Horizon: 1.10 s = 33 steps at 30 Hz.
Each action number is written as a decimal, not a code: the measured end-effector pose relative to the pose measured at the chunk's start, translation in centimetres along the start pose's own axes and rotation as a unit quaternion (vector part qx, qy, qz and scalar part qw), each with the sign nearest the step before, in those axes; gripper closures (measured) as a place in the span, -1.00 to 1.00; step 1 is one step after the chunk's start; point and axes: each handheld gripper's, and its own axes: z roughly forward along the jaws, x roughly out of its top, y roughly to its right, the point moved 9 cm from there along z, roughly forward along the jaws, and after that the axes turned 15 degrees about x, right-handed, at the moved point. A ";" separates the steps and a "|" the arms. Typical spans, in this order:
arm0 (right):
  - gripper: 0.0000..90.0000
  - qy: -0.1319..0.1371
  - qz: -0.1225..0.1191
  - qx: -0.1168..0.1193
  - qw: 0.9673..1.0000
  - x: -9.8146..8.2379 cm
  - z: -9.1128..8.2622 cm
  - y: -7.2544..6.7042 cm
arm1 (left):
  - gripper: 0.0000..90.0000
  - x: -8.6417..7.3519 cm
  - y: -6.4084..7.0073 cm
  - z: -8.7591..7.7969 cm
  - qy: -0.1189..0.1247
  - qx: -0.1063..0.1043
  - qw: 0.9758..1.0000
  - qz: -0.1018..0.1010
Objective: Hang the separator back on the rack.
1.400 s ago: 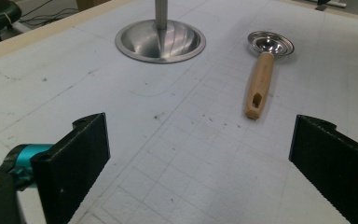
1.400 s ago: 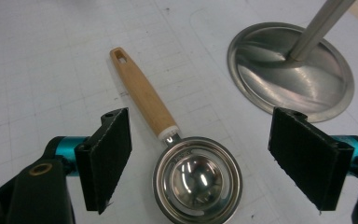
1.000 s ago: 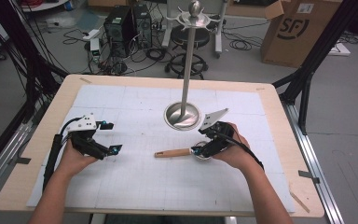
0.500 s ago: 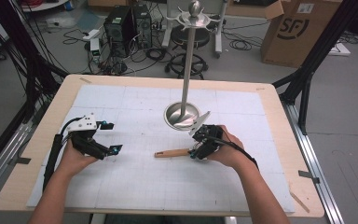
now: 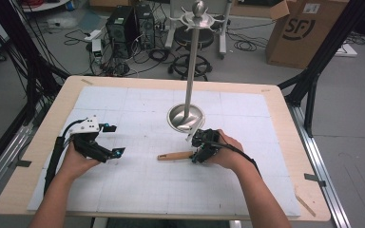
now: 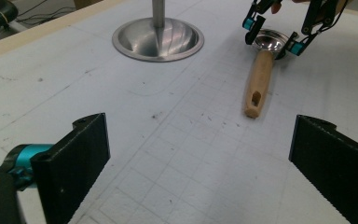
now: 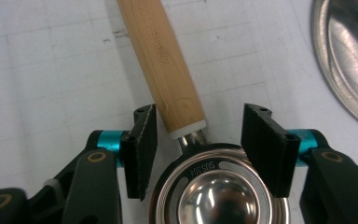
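Your right gripper (image 7: 193,149) straddles the neck of the ladle (image 7: 200,154), where the wooden handle (image 7: 163,60) meets the steel bowl; its jaws have just been closing and stand half spread, the pads on either side of the neck but not yet pressing it. The ladle lies flat on the bench (image 5: 138,190), just in front of the stand's base (image 5: 186,116), handle pointing away from the stand toward your left gripper (image 5: 111,140), whose jaws are spread wide and empty. Risk: the neck is thin, round, polished steel, and ribbed pads closing there may slip onto the bowl's rim, so the long handle could swing or droop on lifting. The handle is smooth, pale, tapered wood with an oval hanging slot near its end (image 6: 255,98). The base is a shallow brushed-metal dish bearing an upright pole (image 5: 190,71); a swinging handle could strike it.
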 end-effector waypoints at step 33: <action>0.52 -0.035 -0.007 0.032 0.999 0.4 1.0 -0.4 | -0.87 -0.1 0.1 0.1 -0.003 -0.002 1.000 0.000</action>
